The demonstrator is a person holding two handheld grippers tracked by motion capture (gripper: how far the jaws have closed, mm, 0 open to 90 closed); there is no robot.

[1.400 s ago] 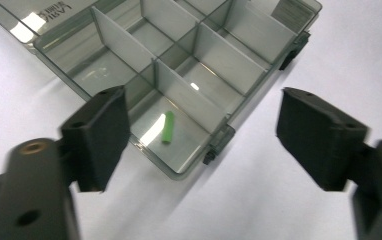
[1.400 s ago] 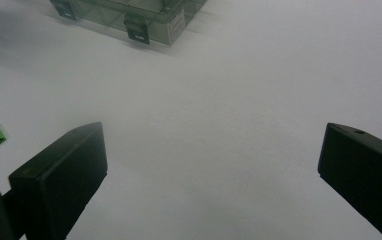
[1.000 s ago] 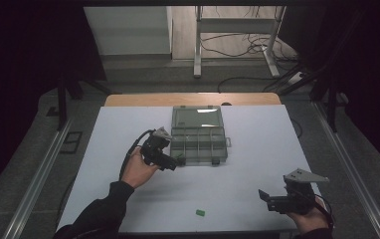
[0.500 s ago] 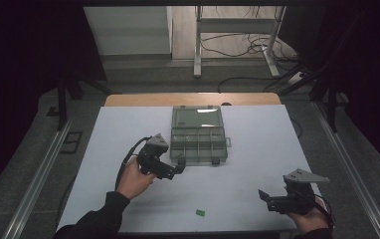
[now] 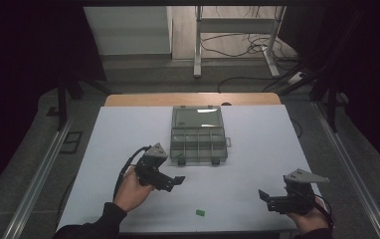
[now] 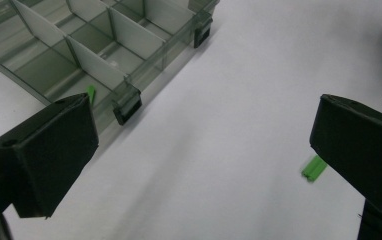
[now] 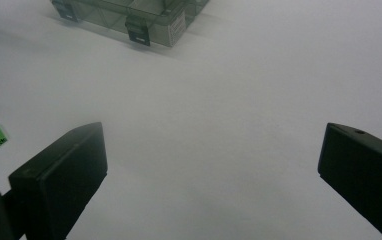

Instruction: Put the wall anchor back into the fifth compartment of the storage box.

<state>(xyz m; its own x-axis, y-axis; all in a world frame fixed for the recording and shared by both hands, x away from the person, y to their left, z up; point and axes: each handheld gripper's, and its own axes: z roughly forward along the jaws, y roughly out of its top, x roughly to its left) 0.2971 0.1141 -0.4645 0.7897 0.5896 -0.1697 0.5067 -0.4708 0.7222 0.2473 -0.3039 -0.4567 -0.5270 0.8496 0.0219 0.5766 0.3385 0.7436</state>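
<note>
Both sets of fingers stand spread, holding nothing: the left gripper (image 5: 174, 181) near the compartment box (image 5: 198, 134), the right gripper (image 5: 266, 198) well apart. Between them a small green block (image 5: 200, 213) lies flat on the white surface (image 5: 257, 149) (long axis slanting).

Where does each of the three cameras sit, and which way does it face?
High view: above the person's side, looking forward and down on the white table; forearms and hands show.
Left gripper view: rides the left hand-held gripper, facing the compartment box; own open jaws show.
Right gripper view: rides the right hand-held gripper, facing the table; own open jaws show.
Shared: the green block and box.
</note>
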